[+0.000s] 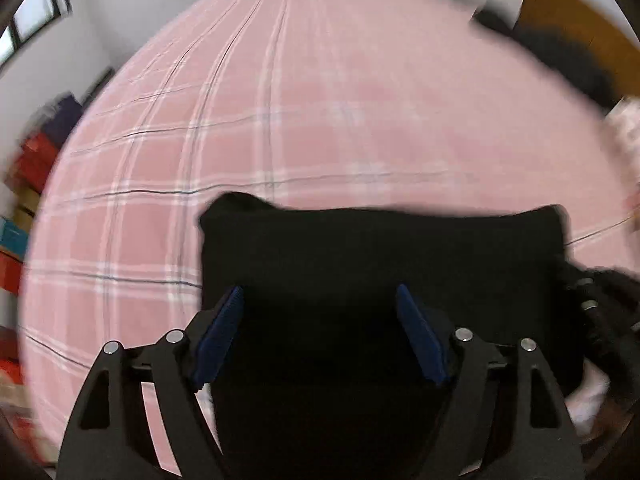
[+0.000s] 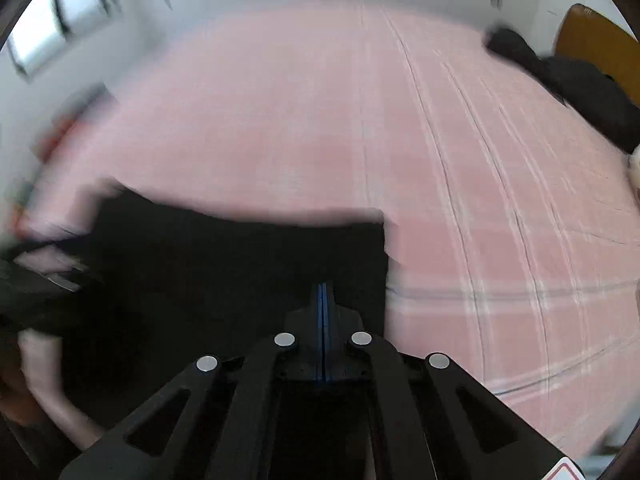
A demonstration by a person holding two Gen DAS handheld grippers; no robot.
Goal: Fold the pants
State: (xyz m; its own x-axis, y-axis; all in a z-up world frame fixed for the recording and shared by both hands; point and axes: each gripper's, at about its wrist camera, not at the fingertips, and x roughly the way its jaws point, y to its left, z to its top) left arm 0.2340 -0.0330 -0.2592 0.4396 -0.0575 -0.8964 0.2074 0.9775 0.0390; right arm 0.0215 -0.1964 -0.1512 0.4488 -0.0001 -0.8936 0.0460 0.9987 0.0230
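Note:
The black pants (image 1: pixel 380 264) lie folded into a wide rectangle on the pink plaid bed (image 1: pixel 320 100). My left gripper (image 1: pixel 320 300) is open, its blue pads spread over the near part of the pants with nothing between them. In the right wrist view the pants (image 2: pixel 240 264) fill the lower left, and my right gripper (image 2: pixel 324 292) is shut with its blue pads pressed together, just above the right part of the pants. Whether any cloth is pinched there I cannot tell. Both views are blurred by motion.
A dark garment pile (image 2: pixel 572 84) lies at the far right edge of the bed next to a wooden headboard (image 2: pixel 596 44). Coloured boxes (image 1: pixel 32 160) stand on the floor to the left. White wardrobes line the far wall.

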